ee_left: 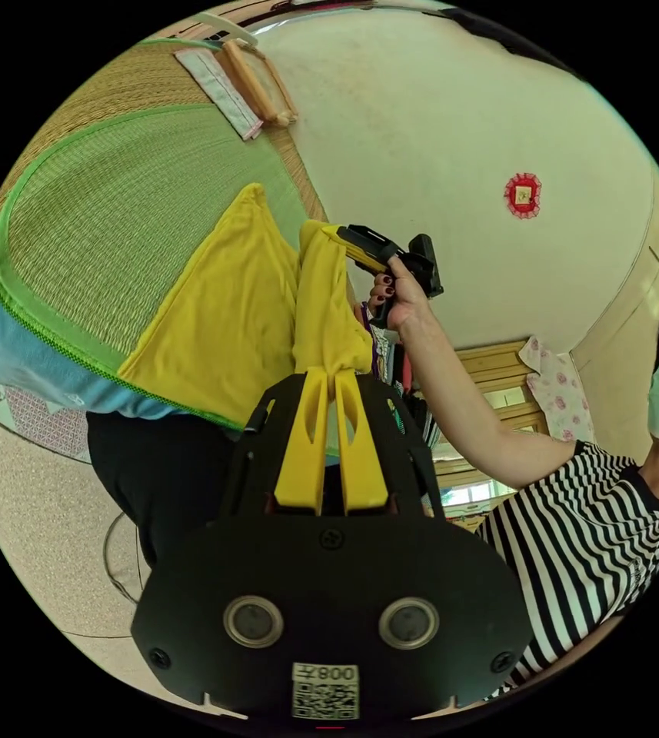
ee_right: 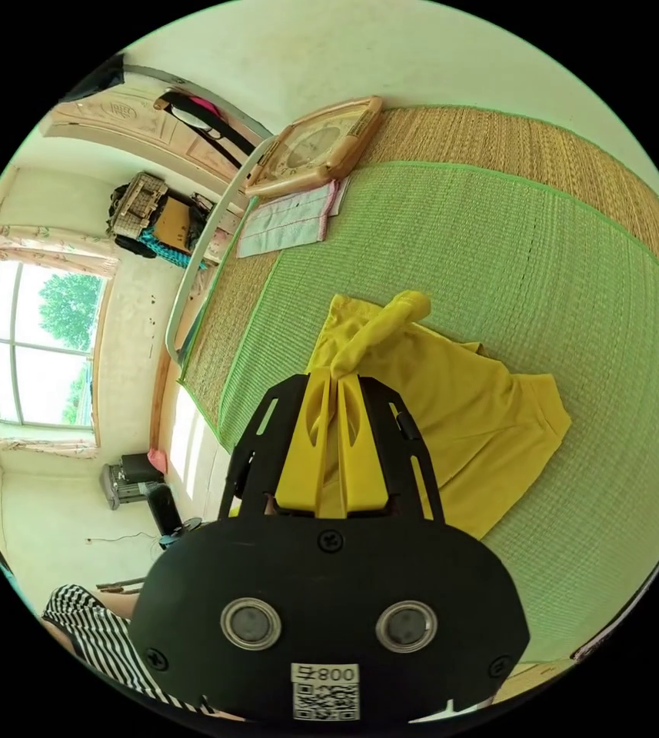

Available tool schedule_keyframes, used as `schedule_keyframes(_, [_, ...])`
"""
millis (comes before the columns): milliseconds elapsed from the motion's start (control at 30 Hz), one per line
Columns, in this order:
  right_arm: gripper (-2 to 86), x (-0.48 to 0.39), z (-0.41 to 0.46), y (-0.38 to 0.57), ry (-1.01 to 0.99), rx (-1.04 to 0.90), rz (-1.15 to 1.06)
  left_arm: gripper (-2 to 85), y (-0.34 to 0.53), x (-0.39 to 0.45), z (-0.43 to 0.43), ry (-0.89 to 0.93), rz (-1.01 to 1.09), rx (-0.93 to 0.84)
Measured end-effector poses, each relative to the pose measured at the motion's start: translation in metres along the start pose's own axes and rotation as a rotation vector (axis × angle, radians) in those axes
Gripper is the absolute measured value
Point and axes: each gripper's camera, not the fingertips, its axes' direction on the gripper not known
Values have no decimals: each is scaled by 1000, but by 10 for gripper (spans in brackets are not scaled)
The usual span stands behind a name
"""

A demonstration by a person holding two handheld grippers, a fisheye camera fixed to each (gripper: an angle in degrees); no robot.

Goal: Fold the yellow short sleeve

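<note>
Both claws were clenched on the yellow short-sleeve shirt (ee_right: 452, 400): the left gripper (ee_left: 334, 377) and right gripper (ee_right: 337, 378) each pinched bunched cloth, the rest draped beyond on the green woven mat (ee_right: 544, 254).

We find a small white sticker (ee_left: 325, 690) on the black plate beneath the left tongs (ee_left: 332, 377). It carries a short printed code above a square QR pattern. A matching sticker (ee_right: 324, 690) sits on the plate beneath the right tongs (ee_right: 334, 377). On the pale wall hangs a red round ornament (ee_left: 523, 194) with a square centre (any character on it is too small for us to read). The wooden-framed clock (ee_right: 315, 146) on the mat shows no numerals we can make out.
</note>
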Motion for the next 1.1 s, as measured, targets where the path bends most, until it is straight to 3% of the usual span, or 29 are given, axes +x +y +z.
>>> schedule_keyframes(533, [19, -136, 15, -142, 123, -179, 1, 15, 80, -266, -51, 43, -241, 47])
schedule_keyframes(1100, [58, -208, -38, -215, 88, -196, -52, 9, 128, -398, -57, 46, -276, 67])
